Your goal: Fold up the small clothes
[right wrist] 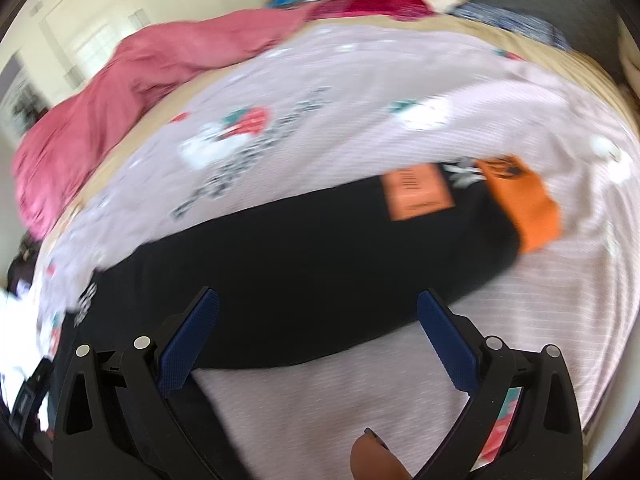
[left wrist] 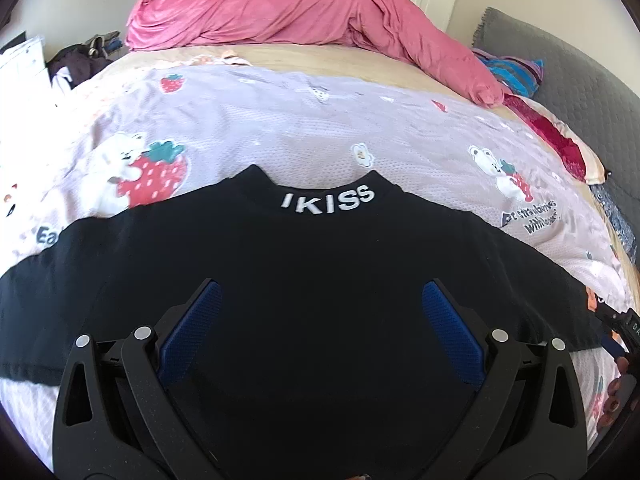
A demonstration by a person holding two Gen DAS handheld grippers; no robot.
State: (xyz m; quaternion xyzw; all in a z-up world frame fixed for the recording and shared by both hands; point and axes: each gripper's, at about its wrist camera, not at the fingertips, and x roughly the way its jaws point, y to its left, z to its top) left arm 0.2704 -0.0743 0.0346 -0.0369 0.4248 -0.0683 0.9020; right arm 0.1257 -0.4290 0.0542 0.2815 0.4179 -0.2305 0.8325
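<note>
A black shirt [left wrist: 304, 264] with white "IKISS" lettering at the collar lies spread flat on the bed. My left gripper [left wrist: 320, 292] hovers open over the middle of its back, blue pads wide apart, nothing between them. In the blurred right wrist view one black sleeve [right wrist: 320, 248] stretches away to an orange cuff [right wrist: 528, 208], with an orange patch [right wrist: 418, 192] near it. My right gripper [right wrist: 318, 300] is open above the sleeve's near edge, holding nothing. A fingertip [right wrist: 372, 460] shows at the bottom.
The shirt rests on a lilac bedsheet [left wrist: 280, 128] printed with bears and strawberries. A bunched pink duvet [left wrist: 288, 4] fills the far end. Striped clothes [left wrist: 516, 72] and a grey headboard [left wrist: 560, 64] are at the right. Dark clothing [left wrist: 80, 64] sits at the left.
</note>
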